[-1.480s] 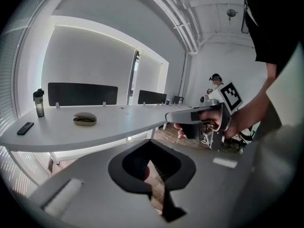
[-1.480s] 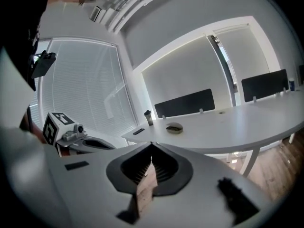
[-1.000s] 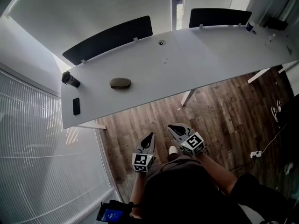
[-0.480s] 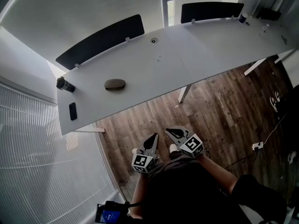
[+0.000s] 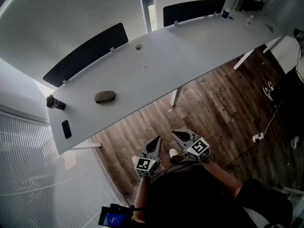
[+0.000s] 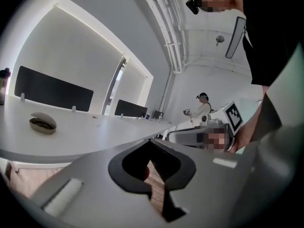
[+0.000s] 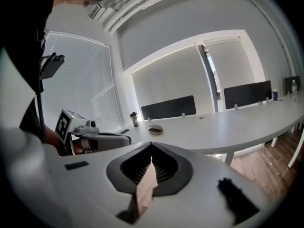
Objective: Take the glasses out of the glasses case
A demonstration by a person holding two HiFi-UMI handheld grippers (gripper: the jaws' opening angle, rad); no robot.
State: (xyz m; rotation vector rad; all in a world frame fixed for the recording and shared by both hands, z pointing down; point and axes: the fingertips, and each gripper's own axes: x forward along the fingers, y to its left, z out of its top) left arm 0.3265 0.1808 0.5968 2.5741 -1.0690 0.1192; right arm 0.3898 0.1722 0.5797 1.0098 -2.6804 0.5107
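Evidently the person is standing back from the white table [image 5: 190,46], carrying the left gripper [image 5: 155,140] and right gripper [image 5: 175,133] close to the body above the wooden floor. Both are showing jaws pressed together on nothing, probably because the reach is not yet beginning. The glasses case [image 5: 105,97] is lying well apart, far left on the table near a dark bottle [image 5: 55,103], possibly open.

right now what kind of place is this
Most likely an open office or meeting room: a long white desk with dark divider screens standing along its far edge, slatted window blinds at the left, and wood-plank floor.
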